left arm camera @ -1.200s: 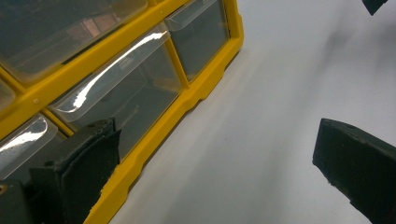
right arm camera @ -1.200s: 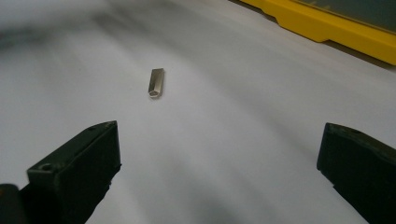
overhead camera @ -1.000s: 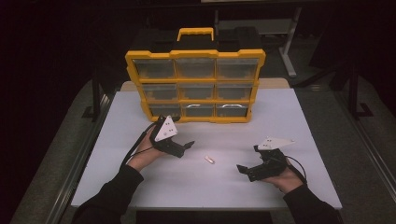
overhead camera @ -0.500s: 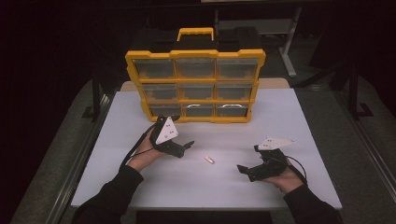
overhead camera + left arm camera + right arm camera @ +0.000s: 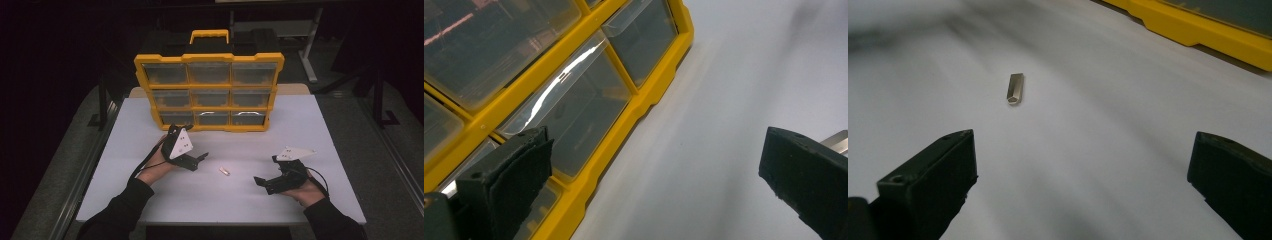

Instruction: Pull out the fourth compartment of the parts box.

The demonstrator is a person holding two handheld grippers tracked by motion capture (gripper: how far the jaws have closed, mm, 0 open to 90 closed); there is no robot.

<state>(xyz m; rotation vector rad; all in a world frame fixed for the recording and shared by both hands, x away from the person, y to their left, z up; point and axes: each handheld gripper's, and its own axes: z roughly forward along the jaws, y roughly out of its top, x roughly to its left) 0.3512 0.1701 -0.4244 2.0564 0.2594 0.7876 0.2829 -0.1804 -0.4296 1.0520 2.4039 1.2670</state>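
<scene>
The right gripper held its two black jaws wide apart, with bare white table between them. Ahead and nearer the left jaw lay a small metal piece — flat on the table, touching nothing. A strip of the yellow organizer — its base edge — crossed the upper right corner.

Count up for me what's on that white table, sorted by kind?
Yellow drawer organizer: 1
Small metal piece: 1
Handheld grippers, left gripper and right gripper, both with fingers open: 2
Total: 4
</scene>
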